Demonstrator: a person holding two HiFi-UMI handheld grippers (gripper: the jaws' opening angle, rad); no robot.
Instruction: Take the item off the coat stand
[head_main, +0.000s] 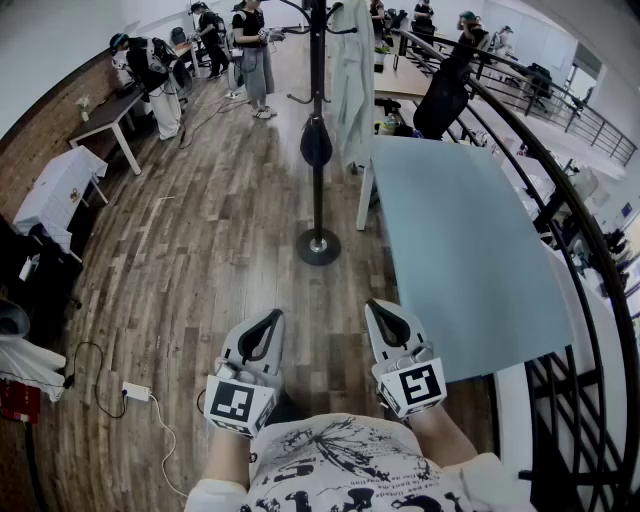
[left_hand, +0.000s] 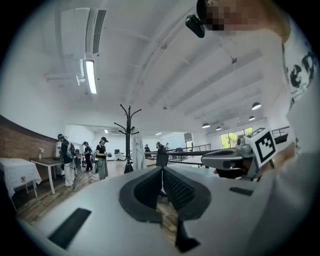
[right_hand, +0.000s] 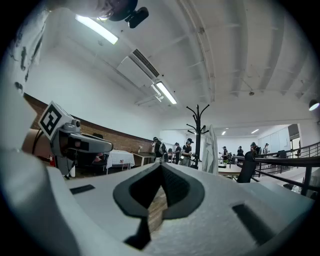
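A black coat stand (head_main: 318, 120) rises from a round base on the wooden floor ahead of me. A pale garment (head_main: 352, 80) hangs from its right side and a small dark bag (head_main: 316, 143) hangs at its pole. The same stand (left_hand: 129, 135) appears far off in the left gripper view, and the stand (right_hand: 198, 131) with the pale garment (right_hand: 210, 149) in the right gripper view. My left gripper (head_main: 274, 317) and right gripper (head_main: 376, 306) are held low near my body, well short of the stand. Both are shut with nothing between the jaws.
A pale blue-grey table (head_main: 455, 240) stands right of the stand, with a black railing (head_main: 560, 190) beyond it. Several people (head_main: 250, 50) stand at the back left near a white desk (head_main: 108, 115). A power strip and cable (head_main: 135, 391) lie on the floor at left.
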